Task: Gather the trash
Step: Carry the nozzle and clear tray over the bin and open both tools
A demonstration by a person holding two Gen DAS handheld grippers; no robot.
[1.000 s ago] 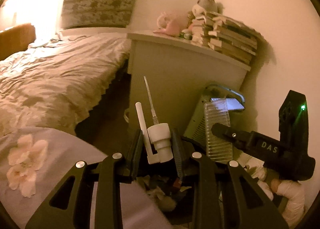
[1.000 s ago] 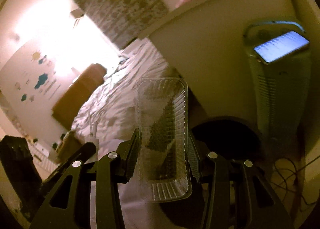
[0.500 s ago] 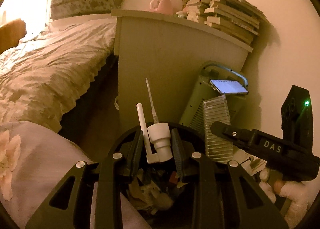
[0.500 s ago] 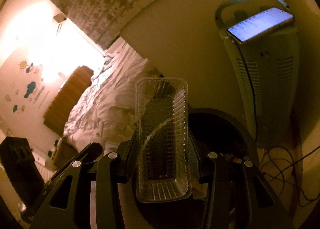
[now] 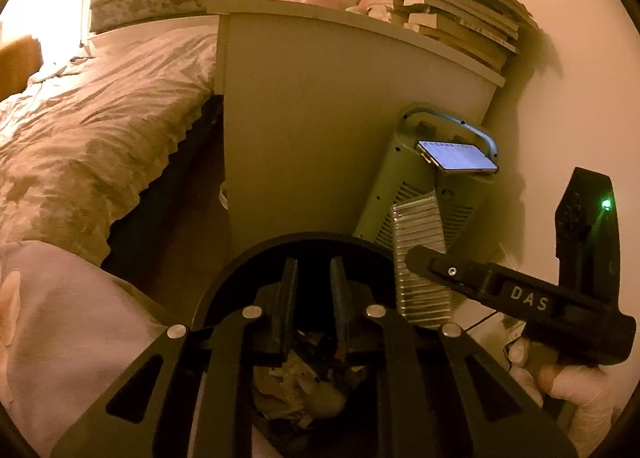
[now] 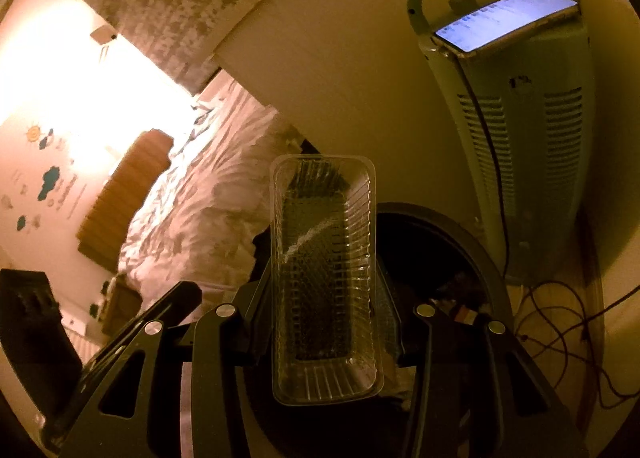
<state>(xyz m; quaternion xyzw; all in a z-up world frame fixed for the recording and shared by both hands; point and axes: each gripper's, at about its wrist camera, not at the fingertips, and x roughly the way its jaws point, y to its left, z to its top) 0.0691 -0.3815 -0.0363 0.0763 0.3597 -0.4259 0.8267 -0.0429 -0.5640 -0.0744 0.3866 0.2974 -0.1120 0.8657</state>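
Observation:
A round black trash bin (image 5: 240,258) stands on the floor below me, with crumpled paper and wrappers (image 5: 304,386) inside. My left gripper (image 5: 310,278) hangs over the bin mouth, jaws parted and empty. My right gripper (image 6: 324,298) is shut on a clear ribbed plastic tray (image 6: 324,278), held upright beside the bin rim (image 6: 472,242). The same tray (image 5: 420,258) and right gripper (image 5: 500,290) show at the right of the left wrist view.
A pale cabinet (image 5: 340,118) stands right behind the bin, with stacked books (image 5: 452,18) on top. A green heater (image 5: 420,194) with a lit phone (image 5: 456,156) on it stands to the right, cables (image 6: 560,330) on the floor. The bed (image 5: 88,130) lies to the left.
The white spray nozzle held in my left gripper is gone and its jaws have opened slightly over the bin. Both grippers have moved lower and closer to the bin.

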